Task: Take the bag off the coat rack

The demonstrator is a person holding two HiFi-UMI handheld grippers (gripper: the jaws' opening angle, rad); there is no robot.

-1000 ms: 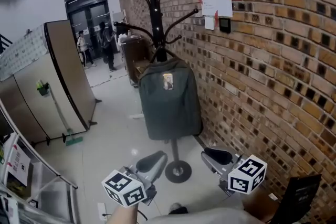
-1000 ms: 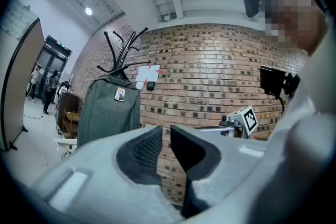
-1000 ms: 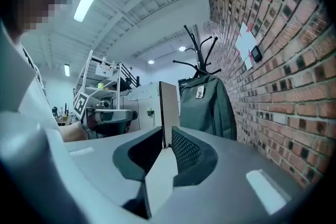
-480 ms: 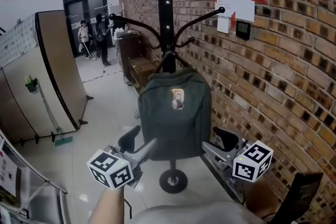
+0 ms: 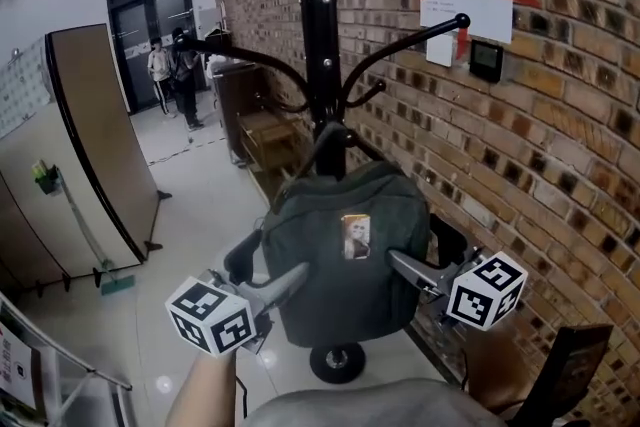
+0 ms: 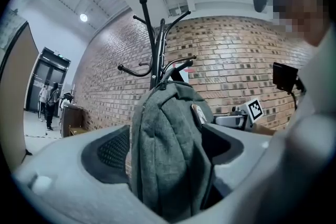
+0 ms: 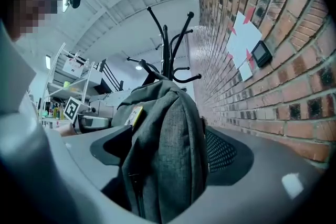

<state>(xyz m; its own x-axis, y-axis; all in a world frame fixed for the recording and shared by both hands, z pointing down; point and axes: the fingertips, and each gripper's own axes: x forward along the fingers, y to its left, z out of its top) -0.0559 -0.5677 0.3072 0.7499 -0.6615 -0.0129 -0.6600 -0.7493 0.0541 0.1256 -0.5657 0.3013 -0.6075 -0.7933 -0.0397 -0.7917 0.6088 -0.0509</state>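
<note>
"Grey woven-fabric backpack with a small picture tag on its front: where is it?"

"On the tall black metal coat rack, beside the brown brick wall. Its top strap runs up to the pole among the lower hooks, so the body hangs clear of the floor, above the rack's round base."

"And the two claws?"

"One on each flank. The left gripper has the bag's left edge between its jaws, and the right gripper has the right edge. Both sets of jaws are opening, spread wide, and I'd say neither is pressing on the cloth."

"Why so wide?"

"The bag is thick, so the padded side only goes in with the jaws wide apart. Each gripper view shows fabric filling most of the gap."

"Why both sides?"

"My guess is balance — a soft bag gripped on one side would swing and twist. Nothing is held yet, and the strap must be lifted up and off its hook before the bag comes free."
</note>
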